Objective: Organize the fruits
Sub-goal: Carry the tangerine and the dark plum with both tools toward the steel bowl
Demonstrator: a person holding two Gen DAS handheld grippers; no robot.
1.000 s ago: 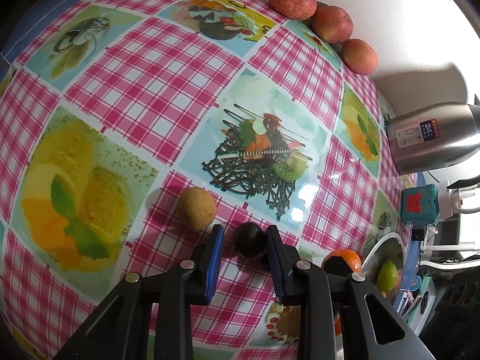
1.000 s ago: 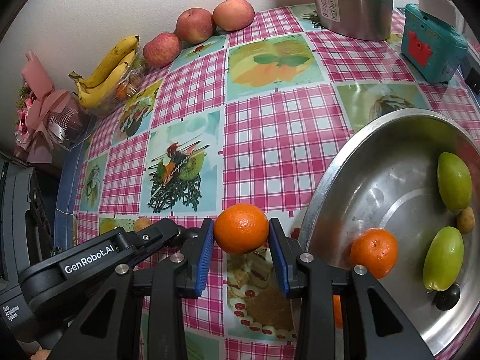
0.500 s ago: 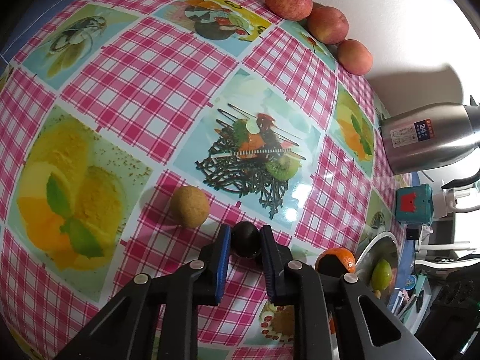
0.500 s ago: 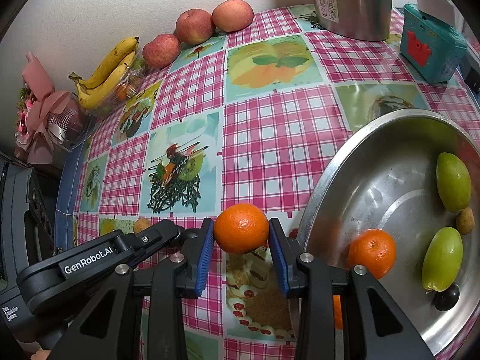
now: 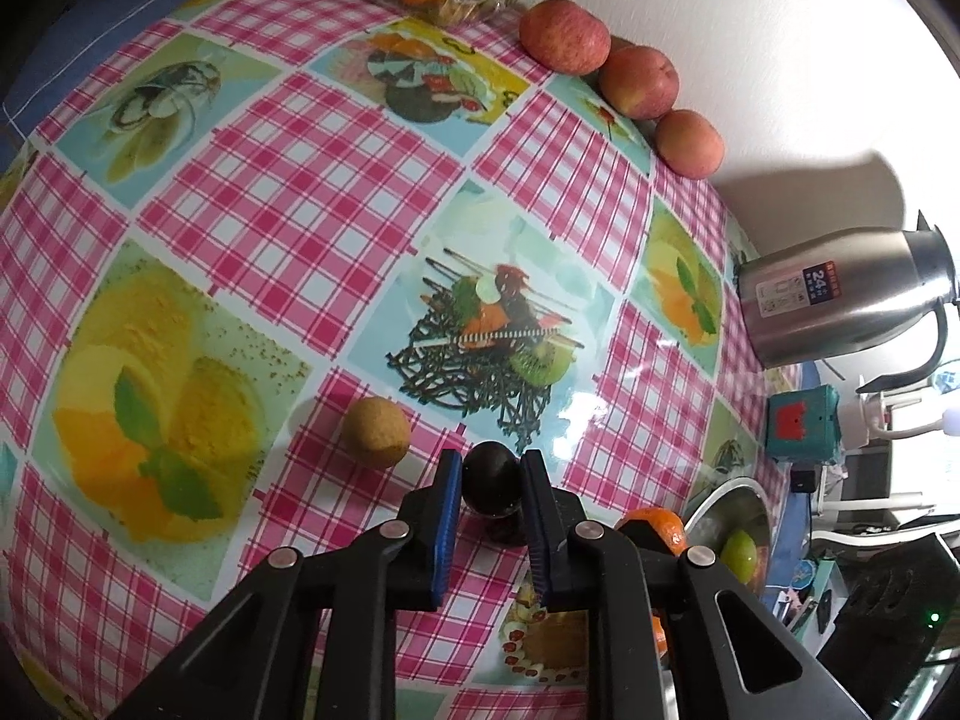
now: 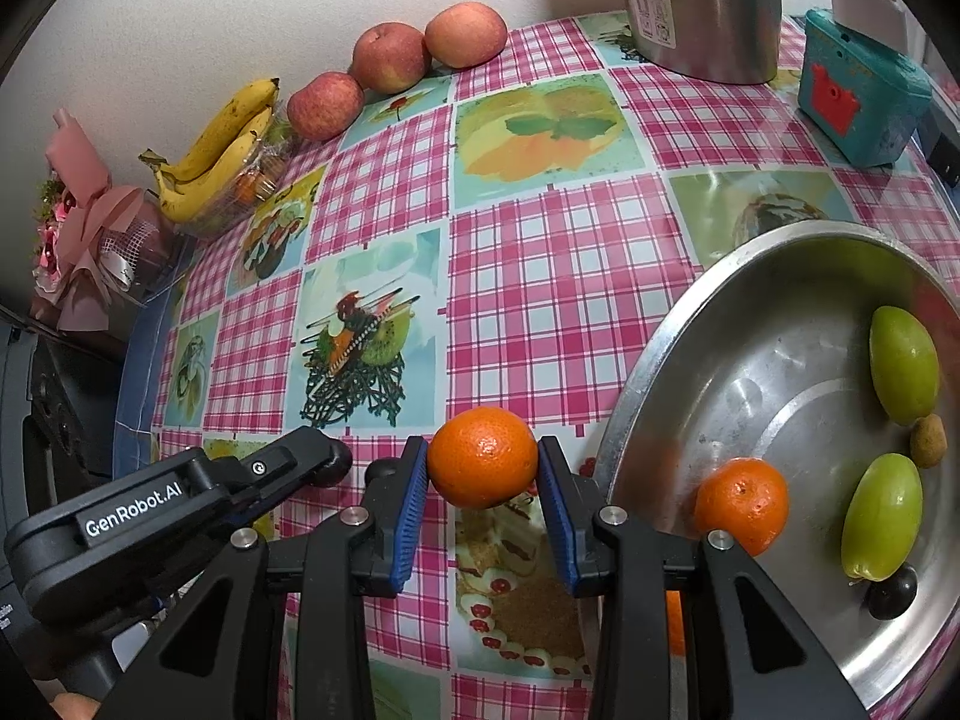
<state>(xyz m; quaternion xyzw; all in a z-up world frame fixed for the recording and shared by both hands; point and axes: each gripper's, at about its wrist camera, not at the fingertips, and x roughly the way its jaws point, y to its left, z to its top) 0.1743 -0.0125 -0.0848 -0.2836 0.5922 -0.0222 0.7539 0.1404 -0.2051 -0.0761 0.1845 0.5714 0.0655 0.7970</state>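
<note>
Both tools grip fruit just above the checked counter [image 6: 510, 300], near the steel bowl.

The left tool [image 5: 491, 483] is clamped on a small dark round fruit [image 5: 491, 480], its blue pads pressing each side, low over the pink cloth; a tan round fruit [image 5: 376, 432] lies on the counter just to its left. The right tool [image 6: 483, 471] pinches an orange [image 6: 483, 465] between its pads, just left of the steel bowl [image 6: 660, 360]. Inside that bowl lie a second orange [image 6: 742, 504], two green fruits [image 6: 903, 372], a small tan fruit [image 6: 928, 449] and a dark one [image 6: 892, 585]. At the far edge by the wall, three apples [image 6: 390, 57] sit in a row beside bananas [image 6: 222, 147]; a steel kettle [image 6: 702, 6] and a teal box [image 6: 858, 102] stand far right.
</note>
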